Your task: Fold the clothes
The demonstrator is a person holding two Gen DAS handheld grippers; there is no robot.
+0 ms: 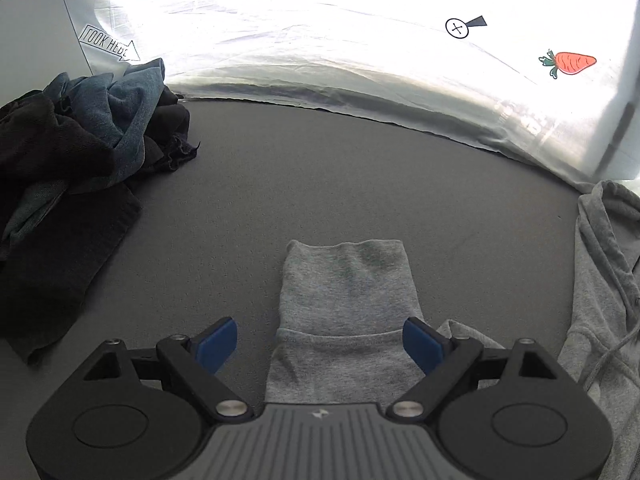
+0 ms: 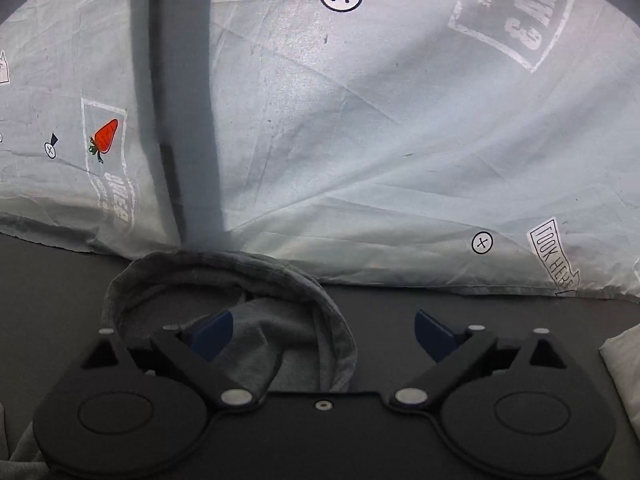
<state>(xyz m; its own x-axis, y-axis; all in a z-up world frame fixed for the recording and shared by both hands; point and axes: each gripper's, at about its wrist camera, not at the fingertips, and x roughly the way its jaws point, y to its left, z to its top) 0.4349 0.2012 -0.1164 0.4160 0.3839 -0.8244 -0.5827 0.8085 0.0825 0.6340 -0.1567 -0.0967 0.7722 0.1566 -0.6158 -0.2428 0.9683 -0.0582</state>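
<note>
Grey hoodie spread on the desk, folding barely begun; a pile of clothes is left untouched.

In the left wrist view, the hoodie [image 1: 608, 304] is seen laid along the right edge of the frame, with one sleeve [image 1: 344, 304] stretched flat up the lower middle, its cuff toward the frame centre. The left hand-held gripper [image 1: 320, 344] is held above that sleeve with jaws wide apart and nothing clasped. In the right wrist view, the hood [image 2: 240, 280] is seen lying open at lower centre-left; the right hand-held gripper [image 2: 324, 336] is spread fully, empty, its left pad over the hood fabric. No completed fold is visible, so the work is judged to be at an early stage. The pile [image 1: 80, 140] of dark and blue garments at the upper left remains crumpled on the desk [image 1: 320, 180], still to be folded.
</note>
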